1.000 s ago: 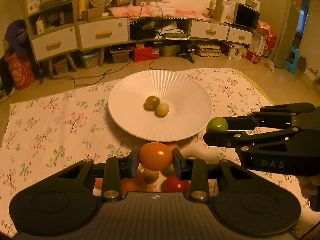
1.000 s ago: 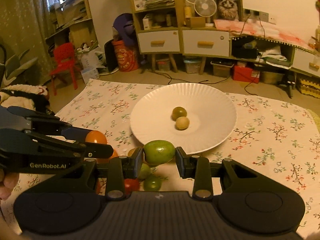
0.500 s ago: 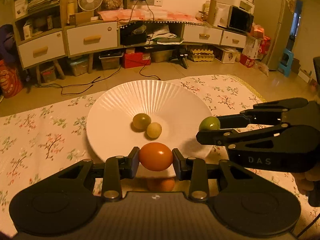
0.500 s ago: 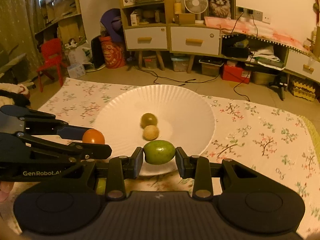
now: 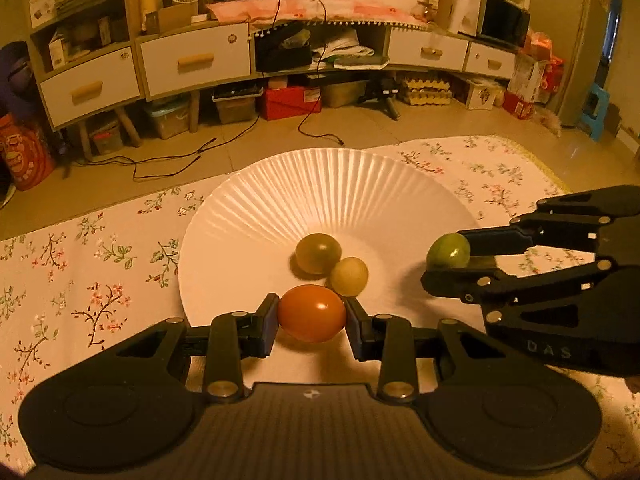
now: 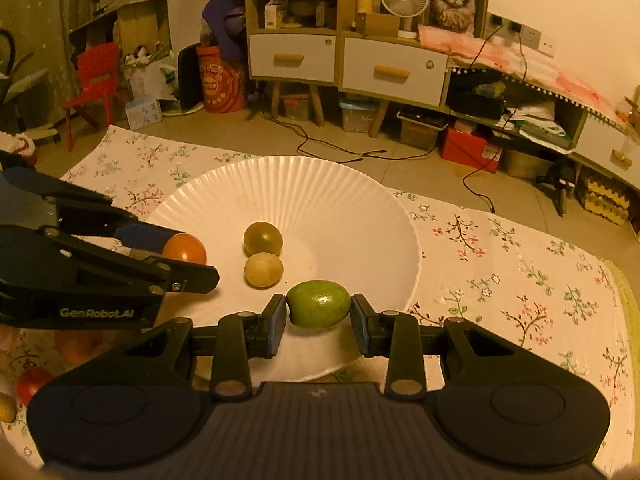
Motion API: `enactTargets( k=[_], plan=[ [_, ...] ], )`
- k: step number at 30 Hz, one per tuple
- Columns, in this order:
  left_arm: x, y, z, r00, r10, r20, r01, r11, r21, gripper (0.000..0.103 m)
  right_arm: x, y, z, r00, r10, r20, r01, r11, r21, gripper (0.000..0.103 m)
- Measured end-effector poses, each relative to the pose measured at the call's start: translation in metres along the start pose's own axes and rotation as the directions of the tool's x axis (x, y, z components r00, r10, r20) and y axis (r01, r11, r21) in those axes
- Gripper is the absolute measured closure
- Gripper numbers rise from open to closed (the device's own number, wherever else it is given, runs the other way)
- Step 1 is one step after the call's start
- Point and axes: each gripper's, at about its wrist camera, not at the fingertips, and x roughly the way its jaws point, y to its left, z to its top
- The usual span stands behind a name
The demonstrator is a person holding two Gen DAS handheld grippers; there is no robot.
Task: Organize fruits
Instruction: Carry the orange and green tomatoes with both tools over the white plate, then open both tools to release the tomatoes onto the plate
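A white ribbed plate (image 5: 320, 184) (image 6: 340, 196) lies on a floral cloth. Two small fruits rest in its middle: a dull green one (image 5: 318, 253) (image 6: 263, 238) and a pale yellow one (image 5: 349, 276) (image 6: 263, 270), touching each other. My left gripper (image 5: 312, 314) (image 6: 188, 260) is shut on an orange fruit (image 5: 312, 313) (image 6: 185, 249) over the plate's near part. My right gripper (image 6: 319, 310) (image 5: 450, 260) is shut on a green fruit (image 6: 319, 309) (image 5: 448, 250) above the plate's near right side.
Loose fruits lie on the cloth at the lower left of the right wrist view: a red one (image 6: 32, 384), an orange one (image 6: 76, 346) and a yellowish one (image 6: 6, 407). Beyond the cloth (image 5: 80, 264) are floor cables (image 5: 180, 156) and low drawer cabinets (image 5: 192, 60).
Both grippers have moved forward from the cloth's fruit pile to over the plate, each still holding its fruit. The plate now looks larger and closer.
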Motion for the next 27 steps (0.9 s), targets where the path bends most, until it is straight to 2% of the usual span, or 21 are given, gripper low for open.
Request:
enactTargets(
  k=[13, 18, 22, 24, 27],
  plan=[
    [0.005, 0.0, 0.001, 1.0, -0.007, -0.011, 0.007, 1.0, 0.019, 0.075, 0.005, 0.002, 0.005, 1.0, -0.007, -0.012, 0.006, 0.998, -0.066, 0.071],
    [0.001, 0.0, 0.0, 1.0, -0.015, -0.005, 0.015, 0.999, 0.034, 0.071, 0.002, 0.001, 0.005, 1.0, -0.015, -0.005, 0.015, 0.998, -0.058, 0.07],
    [-0.004, 0.0, 0.0, 1.0, -0.014, 0.001, 0.013, 0.999, 0.03, 0.065, -0.002, 0.0, 0.005, 1.0, -0.018, 0.005, 0.018, 0.999, -0.044, 0.06],
    [-0.008, 0.0, 0.0, 1.0, -0.014, 0.008, 0.014, 0.999, 0.029, 0.057, -0.006, -0.001, 0.005, 1.0, -0.02, 0.013, 0.021, 0.999, -0.036, 0.057],
    [-0.014, -0.001, -0.001, 1.0, -0.013, 0.019, 0.012, 0.999, 0.035, 0.054, -0.012, -0.001, 0.005, 0.999, -0.024, 0.022, 0.025, 0.999, -0.032, 0.051]
  ],
)
